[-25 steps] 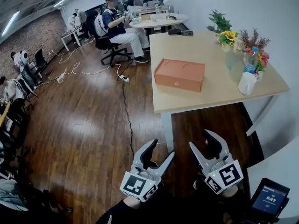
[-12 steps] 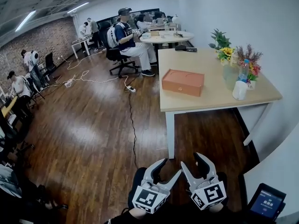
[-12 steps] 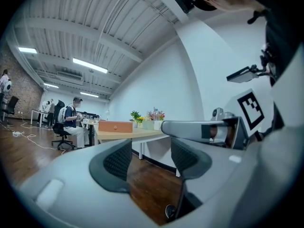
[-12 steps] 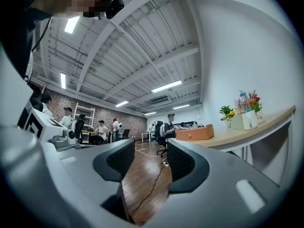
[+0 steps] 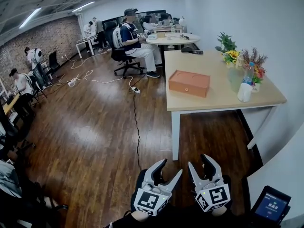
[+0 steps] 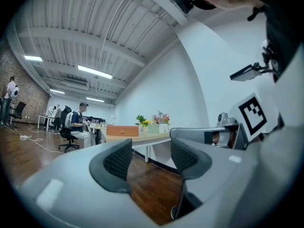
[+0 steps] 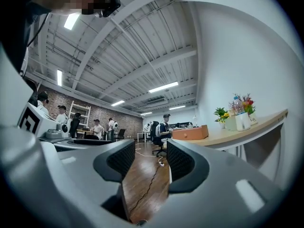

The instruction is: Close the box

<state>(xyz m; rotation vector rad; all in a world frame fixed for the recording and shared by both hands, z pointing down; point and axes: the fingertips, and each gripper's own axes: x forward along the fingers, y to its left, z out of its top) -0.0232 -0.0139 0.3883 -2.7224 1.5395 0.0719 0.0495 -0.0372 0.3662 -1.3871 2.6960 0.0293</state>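
The orange box [image 5: 189, 83] lies on the wooden table [image 5: 213, 103], its lid down flat; it also shows far off as the box [image 6: 122, 131] in the left gripper view and the box [image 7: 190, 133] in the right gripper view. My left gripper [image 5: 171, 166] and right gripper [image 5: 198, 161] hang side by side low over the floor, well short of the table. In its own view the left gripper [image 6: 151, 158] is open and holds nothing. The right gripper [image 7: 151, 159] is likewise open with only floor showing in the gap.
Potted flowers [image 5: 232, 56], a bottle [image 5: 249, 72] and a white cup [image 5: 244, 91] stand at the table's right end. A seated person [image 5: 135, 44] and a round table [image 5: 173, 38] are behind. A cable [image 5: 136, 118] runs across the wood floor. A handheld screen [image 5: 270, 205] sits bottom right.
The head view has risen and drawn back, so the table looks farther away. Both grippers sit lower and closer together. The left jaws have narrowed slightly.
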